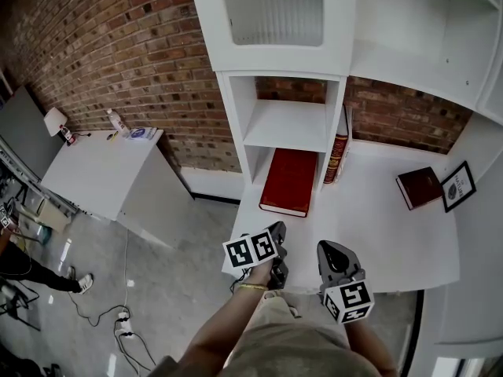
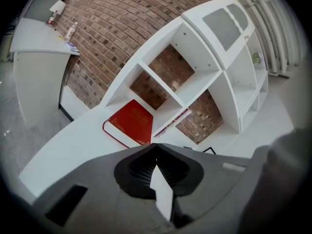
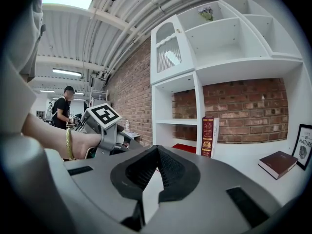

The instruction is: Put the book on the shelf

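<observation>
Left gripper (image 1: 278, 228) and right gripper (image 1: 334, 250) are seen clenched empty near the shelf (image 1: 377, 218) edge, red book (image 1: 289, 181) laid flat far left, brown book (image 1: 418, 187) and frame (image 1: 458, 185) far right.

A large red book (image 1: 289, 182) (image 2: 130, 122) with a hard cover and pale page edges is seen lying flat, cover up, in the lowest open compartment of the white shelf (image 1: 287, 124) (image 2: 195, 82) (image 3: 175, 122). It is set between the compartment's two uprights, and its near end sticks out past them onto the white desk (image 1: 369, 226) on which it rests. The shelf is built of open compartments stacked one above another, backed by bare brick, with a ribbed translucent door panel above them.
</observation>
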